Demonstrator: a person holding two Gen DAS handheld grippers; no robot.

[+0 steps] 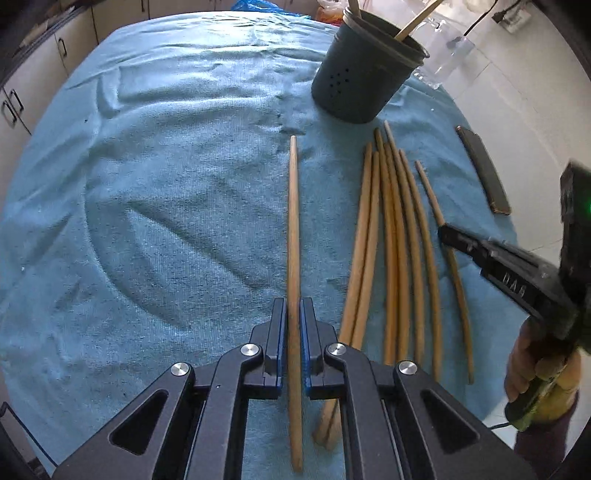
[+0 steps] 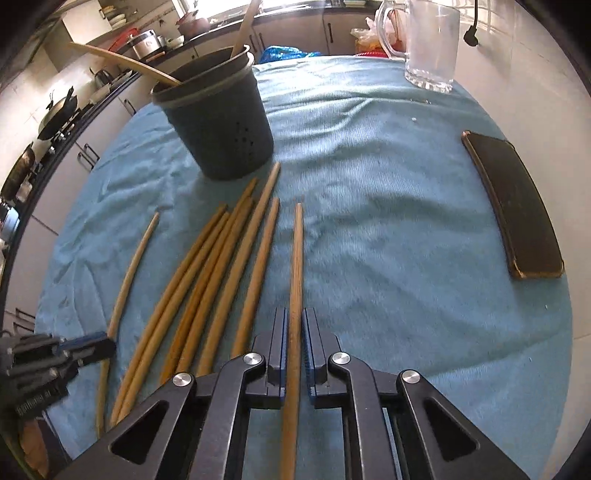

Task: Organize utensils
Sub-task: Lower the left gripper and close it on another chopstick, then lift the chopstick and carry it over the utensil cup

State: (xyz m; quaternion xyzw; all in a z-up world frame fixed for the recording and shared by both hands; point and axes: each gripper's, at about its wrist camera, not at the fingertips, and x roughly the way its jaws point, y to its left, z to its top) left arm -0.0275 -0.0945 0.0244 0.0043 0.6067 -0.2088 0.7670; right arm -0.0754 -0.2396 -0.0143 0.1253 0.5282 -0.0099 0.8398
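The left hand-held gripper points steeply down at the table, its blue-padded jaws closed tight on one long tan wooden chopstick; that stick lies lengthwise on the wrinkled light-blue towel cloth covering the table, apart from the rest and to their left in the left wrist view; the right hand-held gripper is likewise closed narrow, clamping a second tan wooden chopstick at the right edge of the group; between the two held sticks lies the loose bundle of tan wooden chopsticks, roughly parallel and partly overlapping, tips toward the holder; just beyond those tips stands the dark grey round plastic utensil holder with small holes in its wall, upright on the cloth, two wooden sticks already leaning out of it; farther right in the right wrist view, a flat dark rectangular case lies on the cloth, well apart from the sticks; a clear glass mug stands at the far edge; a person's hand grips the right tool's handle.
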